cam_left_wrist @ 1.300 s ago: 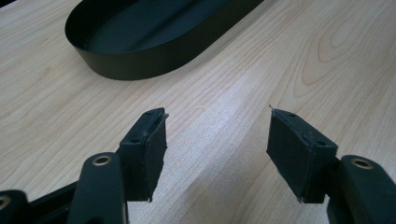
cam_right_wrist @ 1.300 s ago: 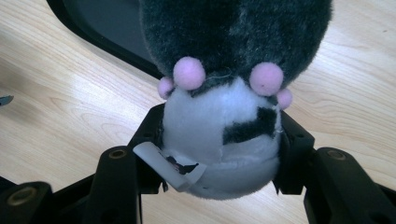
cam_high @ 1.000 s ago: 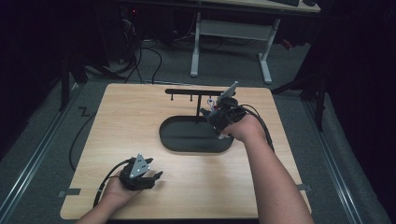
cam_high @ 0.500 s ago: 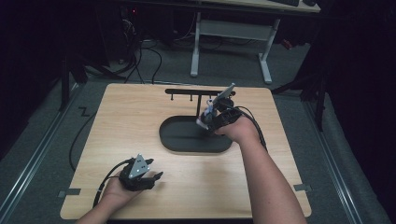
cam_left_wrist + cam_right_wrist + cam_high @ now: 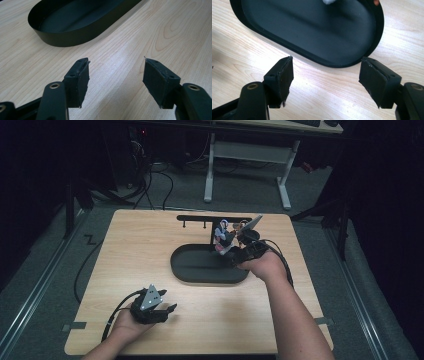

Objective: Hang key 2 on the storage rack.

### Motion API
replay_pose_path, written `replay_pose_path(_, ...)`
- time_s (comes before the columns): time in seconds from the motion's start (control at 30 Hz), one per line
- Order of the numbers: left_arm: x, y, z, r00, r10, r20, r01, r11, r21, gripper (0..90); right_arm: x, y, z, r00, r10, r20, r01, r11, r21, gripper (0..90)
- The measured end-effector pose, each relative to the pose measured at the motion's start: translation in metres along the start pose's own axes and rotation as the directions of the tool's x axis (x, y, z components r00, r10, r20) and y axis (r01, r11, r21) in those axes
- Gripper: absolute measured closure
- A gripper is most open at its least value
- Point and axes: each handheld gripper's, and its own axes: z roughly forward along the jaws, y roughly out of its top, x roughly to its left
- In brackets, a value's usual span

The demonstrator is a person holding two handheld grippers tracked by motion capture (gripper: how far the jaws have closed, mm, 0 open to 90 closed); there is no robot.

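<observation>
A black oval tray [image 5: 200, 276] lies in the middle of the wooden table. Behind it rises a black T-shaped stand [image 5: 201, 218] with small hooks under its bar. A small colourful figure [image 5: 221, 236] hangs by the stand's post, over the tray's right half. My right gripper [image 5: 236, 254] is just right of the figure, open and empty [image 5: 325, 72], above the tray's rounded end [image 5: 377, 37]. A white bit [image 5: 328, 1] shows at the top edge there. My left gripper [image 5: 167, 311] rests near the front left, open [image 5: 116, 75], facing the tray [image 5: 70, 37].
Bare wood [image 5: 130, 255] spreads to the left and front of the tray. Black cables trail from both grippers over the table [image 5: 287, 265]. A white desk frame [image 5: 245, 155] stands on the floor behind the table.
My right hand has drawn back slightly to the right, and the colourful figure now shows apart from the gripper beside the post. The left gripper has stayed put.
</observation>
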Motion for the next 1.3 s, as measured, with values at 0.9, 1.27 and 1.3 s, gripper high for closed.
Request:
replay_pose_path(0.9, 0.005, 0.000, 0.004, 0.9933, -0.094, 0.068, 0.094, 0.9956, 0.002, 38.2, -0.002, -0.125, 0.068, 0.9969, -0.031, 0.072, 0.054, 0.938, -0.342, 25.5)
replay_pose_path(1.27, 0.009, -0.001, -0.002, 0.9820, -0.168, 0.087, 0.171, 0.9848, -0.030, 38.6, 0.011, -0.200, 0.092, 0.9952, -0.001, 0.097, 0.058, 0.808, -0.586, 16.8)
replay_pose_path(1.3, 0.010, -0.002, -0.003, 0.9781, -0.185, 0.096, 0.189, 0.9811, -0.041, 38.6, 0.011, -0.201, 0.090, 0.9959, -0.017, 0.089, 0.066, 0.809, -0.584, 17.4)
